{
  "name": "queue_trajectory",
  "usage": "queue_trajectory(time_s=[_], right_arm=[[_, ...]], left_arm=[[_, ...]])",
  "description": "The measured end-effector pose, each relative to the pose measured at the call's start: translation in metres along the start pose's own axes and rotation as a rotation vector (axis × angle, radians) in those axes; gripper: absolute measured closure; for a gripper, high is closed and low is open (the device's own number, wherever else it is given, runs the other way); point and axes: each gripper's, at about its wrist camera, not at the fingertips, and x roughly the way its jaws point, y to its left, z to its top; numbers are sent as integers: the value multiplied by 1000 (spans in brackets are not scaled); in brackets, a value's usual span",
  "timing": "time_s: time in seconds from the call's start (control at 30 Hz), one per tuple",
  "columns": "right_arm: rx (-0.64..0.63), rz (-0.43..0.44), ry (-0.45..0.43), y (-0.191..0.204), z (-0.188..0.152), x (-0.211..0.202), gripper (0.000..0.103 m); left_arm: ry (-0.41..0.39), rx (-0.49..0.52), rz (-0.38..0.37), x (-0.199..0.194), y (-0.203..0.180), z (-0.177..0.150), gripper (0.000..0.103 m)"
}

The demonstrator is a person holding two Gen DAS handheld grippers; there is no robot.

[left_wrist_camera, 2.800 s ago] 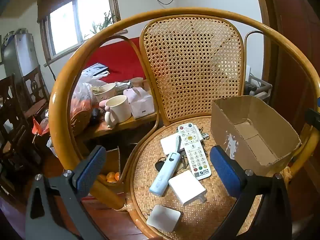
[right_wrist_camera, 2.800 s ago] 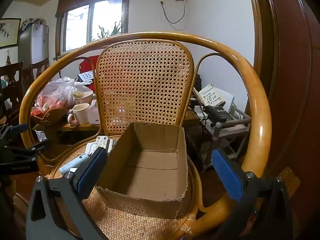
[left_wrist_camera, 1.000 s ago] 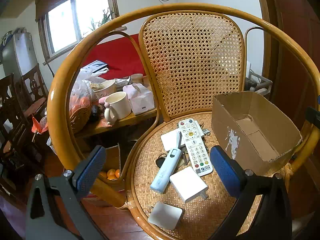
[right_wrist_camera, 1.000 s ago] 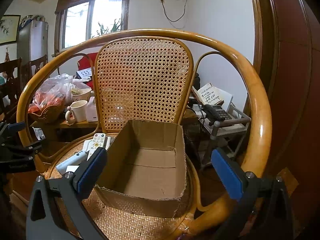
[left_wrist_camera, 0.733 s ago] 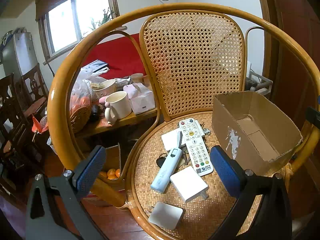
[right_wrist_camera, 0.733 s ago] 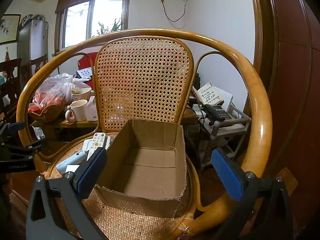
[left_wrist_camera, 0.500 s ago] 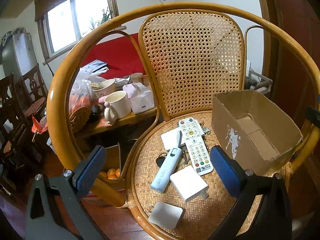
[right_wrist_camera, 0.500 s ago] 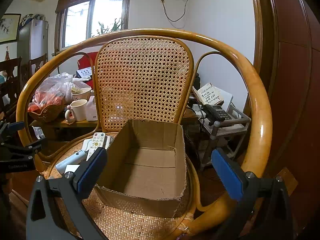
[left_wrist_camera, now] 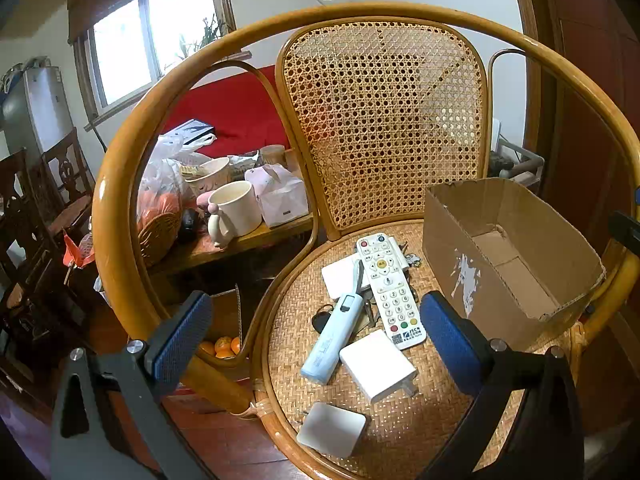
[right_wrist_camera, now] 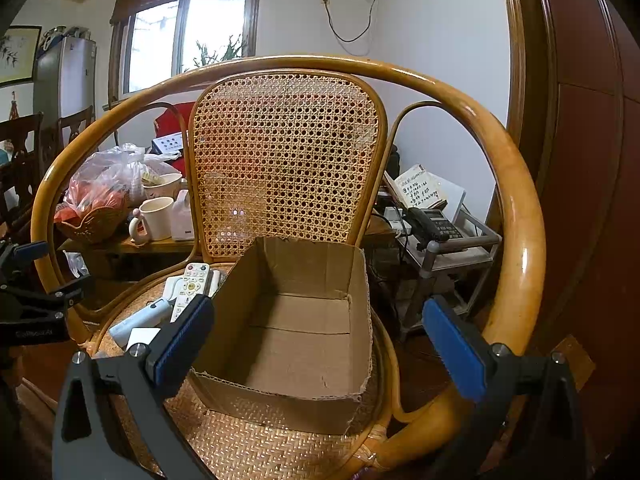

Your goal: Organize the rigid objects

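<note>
Both sets of jaws spread and empty above the rattan chair seat (left_wrist_camera: 400,424); remote (left_wrist_camera: 390,288), blue stick (left_wrist_camera: 332,340) and white blocks overlapping beside empty cardboard box (right_wrist_camera: 296,328); risk of dragging neighbours, or nudging the near-edge white pad (left_wrist_camera: 331,429) off.

I see a white remote (left_wrist_camera: 390,288) lying flat mid-frame on the seat, a pale blue bar (left_wrist_camera: 332,340) angled at its left, white blocks (left_wrist_camera: 376,364) below, open cardboard box (left_wrist_camera: 516,248) at right.

The rattan chair (left_wrist_camera: 400,420) carries everything — an open cardboard box (left_wrist_camera: 508,252) on its seat. Left of the box lie a white remote (left_wrist_camera: 390,288), a pale blue lighter (left_wrist_camera: 332,338) and white square blocks (left_wrist_camera: 376,364).
</note>
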Motion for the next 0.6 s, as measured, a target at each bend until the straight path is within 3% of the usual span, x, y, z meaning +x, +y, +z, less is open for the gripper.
queue_trajectory(time_s=[0.6], right_arm=[[-18,-1,5,3,-2,1,0]], left_arm=[[3,-4,0,1,1,0,0]])
